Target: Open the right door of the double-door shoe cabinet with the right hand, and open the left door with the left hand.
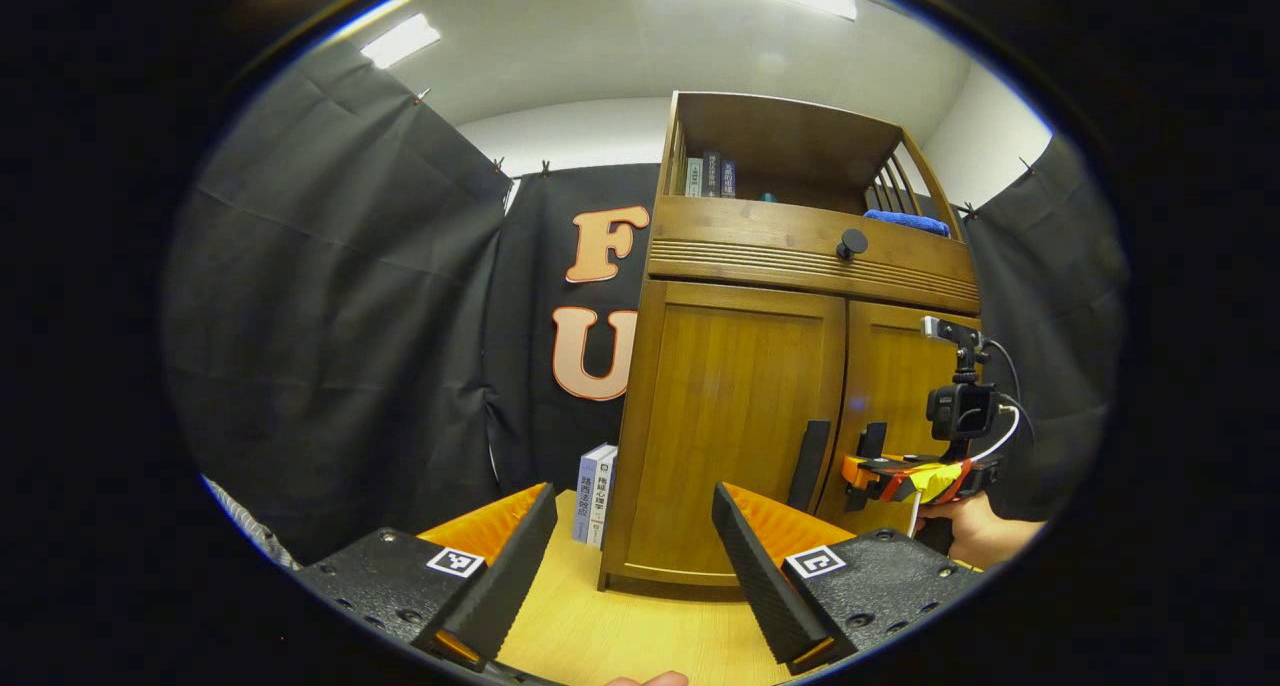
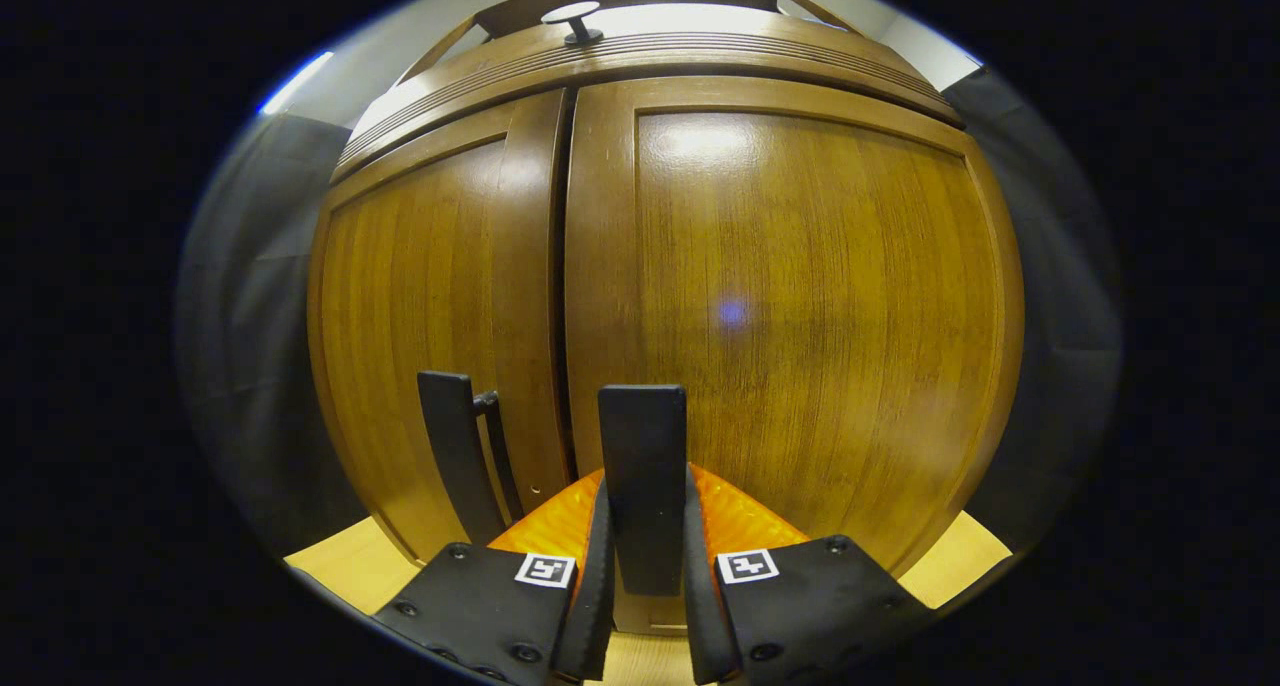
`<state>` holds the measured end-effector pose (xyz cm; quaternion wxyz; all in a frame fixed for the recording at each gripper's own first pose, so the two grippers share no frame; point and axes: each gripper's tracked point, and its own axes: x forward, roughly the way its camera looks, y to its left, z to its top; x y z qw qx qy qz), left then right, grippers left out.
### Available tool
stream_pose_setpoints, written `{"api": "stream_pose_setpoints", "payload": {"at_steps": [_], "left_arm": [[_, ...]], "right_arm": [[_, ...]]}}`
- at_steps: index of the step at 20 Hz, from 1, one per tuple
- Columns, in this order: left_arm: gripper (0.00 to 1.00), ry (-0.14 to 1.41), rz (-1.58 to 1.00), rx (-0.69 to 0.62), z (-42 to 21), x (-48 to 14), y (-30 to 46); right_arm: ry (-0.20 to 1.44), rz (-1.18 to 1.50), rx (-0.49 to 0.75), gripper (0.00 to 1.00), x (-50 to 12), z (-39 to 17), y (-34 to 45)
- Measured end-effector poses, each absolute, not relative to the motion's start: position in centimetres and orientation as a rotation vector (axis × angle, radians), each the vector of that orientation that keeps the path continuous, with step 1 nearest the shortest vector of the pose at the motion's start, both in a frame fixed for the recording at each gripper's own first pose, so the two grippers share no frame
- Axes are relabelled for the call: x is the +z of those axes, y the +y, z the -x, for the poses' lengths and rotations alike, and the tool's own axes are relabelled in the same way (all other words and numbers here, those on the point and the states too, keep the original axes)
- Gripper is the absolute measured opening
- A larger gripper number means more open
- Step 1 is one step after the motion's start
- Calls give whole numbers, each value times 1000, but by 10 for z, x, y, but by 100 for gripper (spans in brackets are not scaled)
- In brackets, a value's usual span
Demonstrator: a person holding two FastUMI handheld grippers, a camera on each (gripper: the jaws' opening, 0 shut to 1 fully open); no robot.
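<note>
Square tag-marked, screw-studded hand-held gripper

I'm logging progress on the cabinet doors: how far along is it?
Nothing is open yet: both doors sit closed. In hand: the right gripper is shut on the right door's handle, ready to pull. Left: that pull, then the open left gripper must take the left door's handle.

a light wooden table carries the shoe cabinet at centre, with two upright books at its nine o'clock.
</note>
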<state>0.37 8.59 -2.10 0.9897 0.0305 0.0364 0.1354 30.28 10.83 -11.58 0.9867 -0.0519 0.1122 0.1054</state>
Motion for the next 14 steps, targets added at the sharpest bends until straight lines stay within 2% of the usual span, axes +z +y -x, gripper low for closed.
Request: {"api": "stream_pose_setpoints", "payload": {"at_steps": [1,7,8,9,11,12,14], "left_arm": [[95,77,-57,267,-3,-21,85],[92,91,-69,253,6,-22,79],[95,92,-76,252,5,-21,78],[91,92,-81,248,6,-21,77],[92,93,-87,239,7,-21,75],[95,95,-88,236,7,-21,74],[94,97,-88,232,8,-21,74]], "right_arm": [[248,115,214,34,-118,-301,107],[295,72,261,39,-121,-276,101],[293,79,259,34,-121,-269,98],[288,85,256,39,-121,-261,96],[276,99,256,39,-117,-250,93],[273,99,258,43,-116,-243,90],[272,92,266,34,-113,-227,82]]}}
